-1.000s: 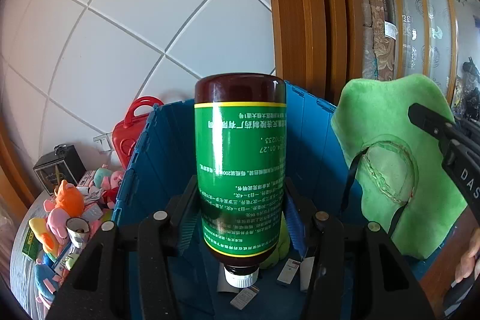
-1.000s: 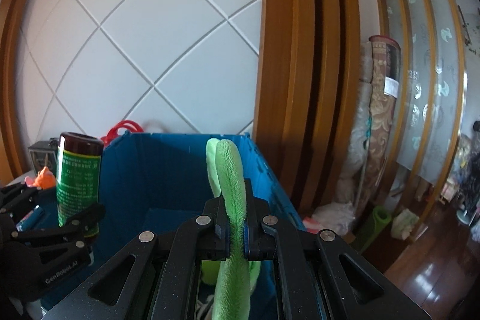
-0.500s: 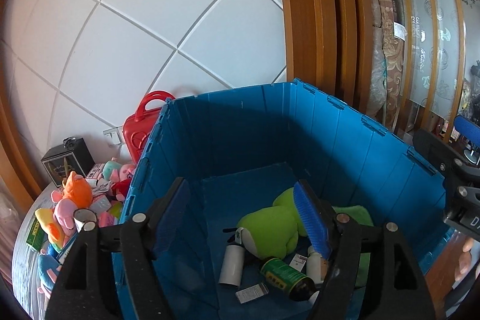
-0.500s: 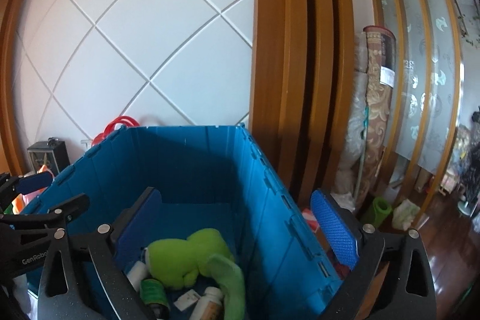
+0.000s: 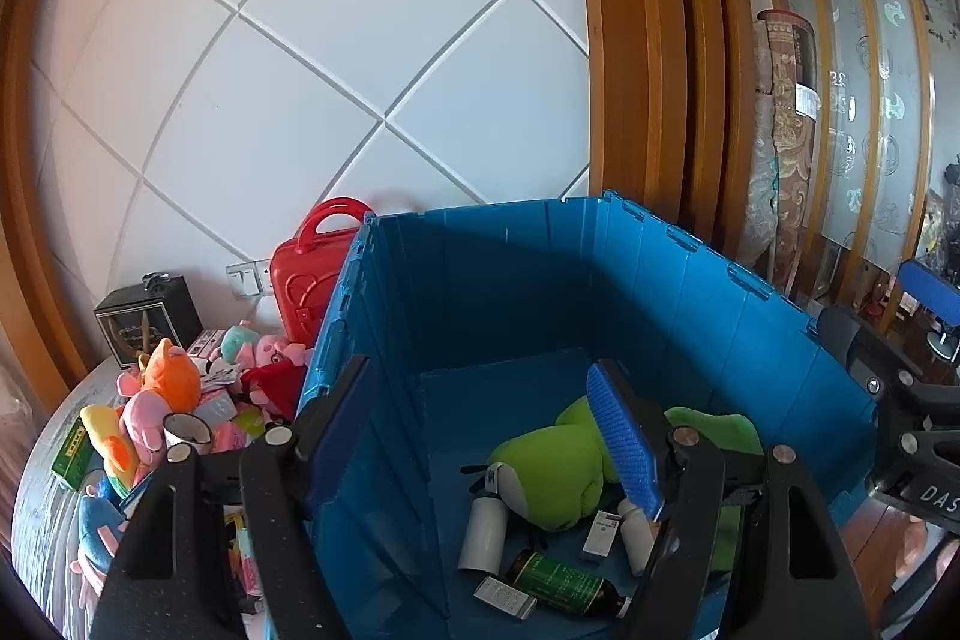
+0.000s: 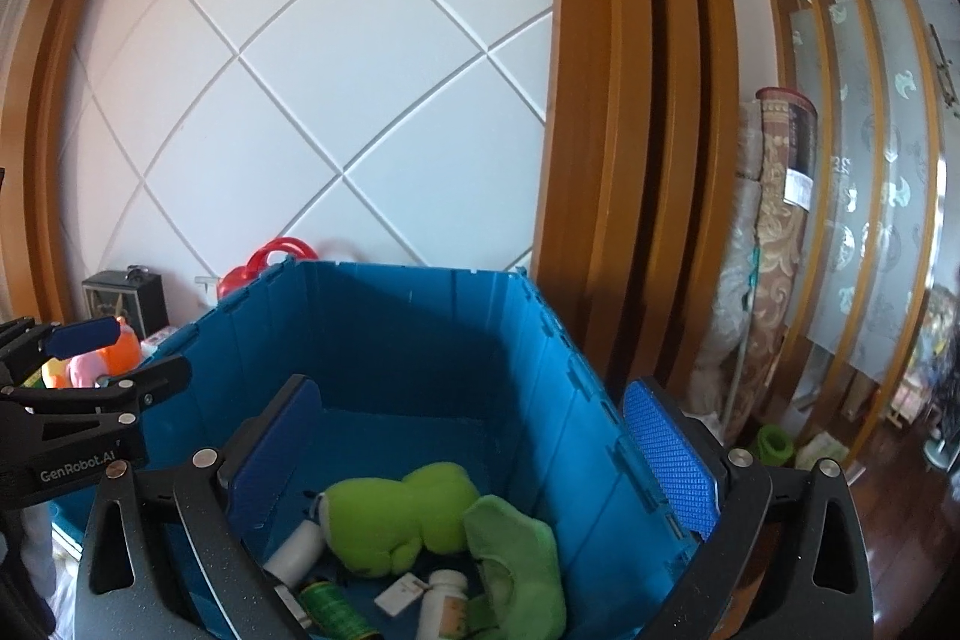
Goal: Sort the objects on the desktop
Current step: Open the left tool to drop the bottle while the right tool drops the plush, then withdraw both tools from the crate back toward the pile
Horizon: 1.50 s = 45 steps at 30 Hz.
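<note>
A blue crate [image 5: 690, 274] [image 6: 420, 316] holds a green plush toy [image 5: 546, 478] [image 6: 390, 511], a flat green plush piece [image 6: 516, 550] [image 5: 714, 427], a brown bottle with a green label [image 5: 564, 583] [image 6: 333, 610], and white bottles [image 5: 483, 532] [image 6: 441, 604]. My left gripper [image 5: 486, 436] is open and empty above the crate's left wall. My right gripper [image 6: 474, 454] is open and empty above the crate's right wall. The left gripper also shows in the right wrist view [image 6: 90, 370].
Left of the crate, a table carries a heap of plush toys [image 5: 162, 400], a red toy case [image 5: 312, 268], a black box [image 5: 147, 319] and small boxes. A white panelled wall stands behind. Wooden frames and rolled rugs [image 6: 774, 244] stand to the right.
Both grippers opened and let go. The bottle dropped from the left gripper and the green plush piece from the right; both now lie in the crate. Both grippers have risen a little.
</note>
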Each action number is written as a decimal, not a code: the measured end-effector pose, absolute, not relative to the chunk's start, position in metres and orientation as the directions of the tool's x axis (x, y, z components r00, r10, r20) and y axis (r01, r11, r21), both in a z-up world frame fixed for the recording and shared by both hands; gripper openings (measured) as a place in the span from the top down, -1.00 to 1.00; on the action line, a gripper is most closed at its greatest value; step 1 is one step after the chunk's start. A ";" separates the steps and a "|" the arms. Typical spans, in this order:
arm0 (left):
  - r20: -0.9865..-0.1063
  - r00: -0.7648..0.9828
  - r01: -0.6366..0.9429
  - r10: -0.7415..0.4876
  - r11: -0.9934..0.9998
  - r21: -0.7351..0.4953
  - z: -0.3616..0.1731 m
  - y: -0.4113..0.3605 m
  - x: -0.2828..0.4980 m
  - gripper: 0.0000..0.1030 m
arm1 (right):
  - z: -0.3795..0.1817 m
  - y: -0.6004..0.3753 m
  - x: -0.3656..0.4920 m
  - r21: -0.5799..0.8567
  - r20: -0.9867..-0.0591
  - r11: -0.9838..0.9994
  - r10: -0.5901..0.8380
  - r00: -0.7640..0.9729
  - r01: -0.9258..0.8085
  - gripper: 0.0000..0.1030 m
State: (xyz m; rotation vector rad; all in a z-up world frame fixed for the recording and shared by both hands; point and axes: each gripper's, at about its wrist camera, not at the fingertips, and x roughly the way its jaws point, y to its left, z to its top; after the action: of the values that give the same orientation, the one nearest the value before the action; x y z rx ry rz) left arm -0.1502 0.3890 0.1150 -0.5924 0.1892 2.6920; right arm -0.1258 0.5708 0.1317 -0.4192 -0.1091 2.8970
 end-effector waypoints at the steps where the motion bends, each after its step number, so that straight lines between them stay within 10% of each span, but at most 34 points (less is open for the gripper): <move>1: -0.426 -0.840 -0.392 0.335 -0.918 0.051 0.116 0.387 -0.149 -0.40 | 0.132 0.569 -0.125 -0.105 -0.268 -0.975 0.216 -0.939 -0.195 -0.99; 28: -0.404 -0.876 -0.290 0.263 -0.957 0.007 0.099 0.293 -0.145 -0.40 | 0.110 0.523 -0.137 -0.084 -0.323 -0.995 0.078 -0.943 -0.053 -1.00; 45: -0.429 -0.901 0.057 -0.071 -0.997 0.045 0.067 0.098 -0.169 -0.40 | 0.119 0.414 -0.165 -0.097 -0.305 -0.994 -0.017 -0.952 0.049 -1.00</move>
State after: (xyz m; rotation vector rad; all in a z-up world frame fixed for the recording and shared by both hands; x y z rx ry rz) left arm -0.1689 0.0985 0.0667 -0.7076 0.0502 3.1279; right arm -0.1649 0.4138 0.1188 -0.4876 -0.1651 3.1329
